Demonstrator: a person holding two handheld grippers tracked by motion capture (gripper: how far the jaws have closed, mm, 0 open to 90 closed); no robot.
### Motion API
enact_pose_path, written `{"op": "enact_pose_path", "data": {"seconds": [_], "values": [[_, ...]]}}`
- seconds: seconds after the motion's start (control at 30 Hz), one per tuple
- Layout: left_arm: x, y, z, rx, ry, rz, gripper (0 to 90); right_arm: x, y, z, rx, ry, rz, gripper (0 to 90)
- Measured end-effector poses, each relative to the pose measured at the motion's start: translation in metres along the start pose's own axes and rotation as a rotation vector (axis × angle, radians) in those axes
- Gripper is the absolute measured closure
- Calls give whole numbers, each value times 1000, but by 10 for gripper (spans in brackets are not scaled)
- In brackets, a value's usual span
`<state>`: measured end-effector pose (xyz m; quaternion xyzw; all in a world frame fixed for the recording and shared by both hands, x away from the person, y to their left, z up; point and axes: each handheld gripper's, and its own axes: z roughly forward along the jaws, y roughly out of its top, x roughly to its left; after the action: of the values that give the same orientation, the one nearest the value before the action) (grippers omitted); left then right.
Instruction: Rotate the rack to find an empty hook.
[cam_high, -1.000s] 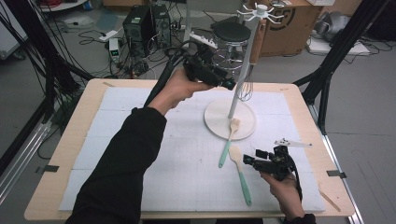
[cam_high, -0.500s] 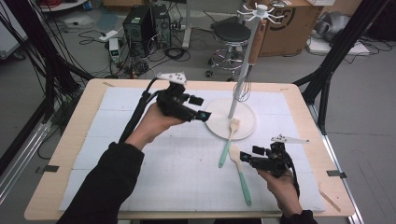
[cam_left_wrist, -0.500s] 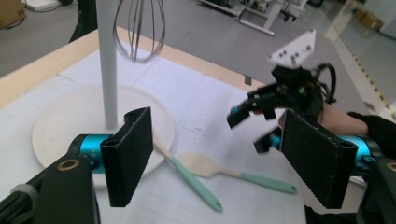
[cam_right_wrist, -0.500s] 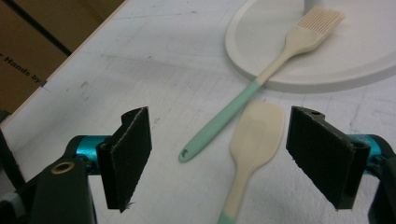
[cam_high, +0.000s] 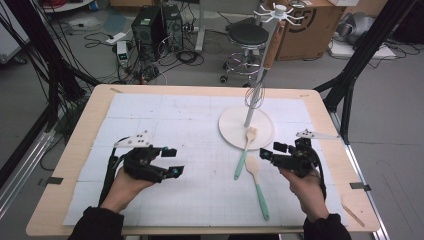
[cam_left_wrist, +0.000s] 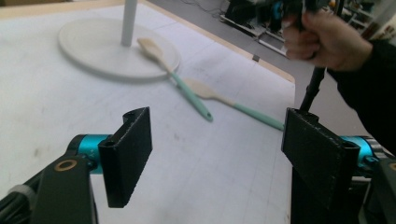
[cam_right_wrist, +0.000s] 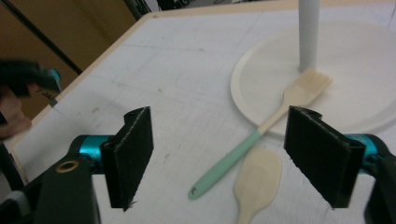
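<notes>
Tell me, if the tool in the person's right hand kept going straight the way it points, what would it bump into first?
Most likely the pale wooden spatula with the mint-green handle, lying just ahead between the open right tool's jaws. The mint-handled pastry brush lies just beyond it. Depth is hard to judge, so the tool might pass above both.

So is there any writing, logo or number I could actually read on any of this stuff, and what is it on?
None can be read.
Cardboard box on the floor behind the table: a dark round printed mark, too blurred to read.
Power strip on the floor: no legible marking.
Left gripper, right gripper, brush, spatula and white stand base: no visible lettering.
</notes>
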<state>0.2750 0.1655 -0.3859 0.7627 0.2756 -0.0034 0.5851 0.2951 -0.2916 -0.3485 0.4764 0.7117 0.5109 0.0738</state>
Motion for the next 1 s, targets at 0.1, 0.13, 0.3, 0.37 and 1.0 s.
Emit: {"op": "enact_pose_path", "data": {"seconds": [0.1, 0.13, 0.3, 0.37, 1.0], "values": [[-4, -14, -12, -6, 25, 1, 209, 1, 17, -7, -17, -3, -9, 284], [-5, -18, -15, -13, 24, -3, 207, 2, 22, -9, -20, -4, -7, 293], [-7, -27, -30, -5, 64, 6, 172, 0, 44, -14, -41, 5, 21, 477], [-8, -29, -36, -17, 79, 16, 173, -1, 55, -16, -44, 0, 33, 556], [-4, -56, -37, -15, 47, -42, 177, 7, 150, -28, -114, 3, 9, 893]]}}
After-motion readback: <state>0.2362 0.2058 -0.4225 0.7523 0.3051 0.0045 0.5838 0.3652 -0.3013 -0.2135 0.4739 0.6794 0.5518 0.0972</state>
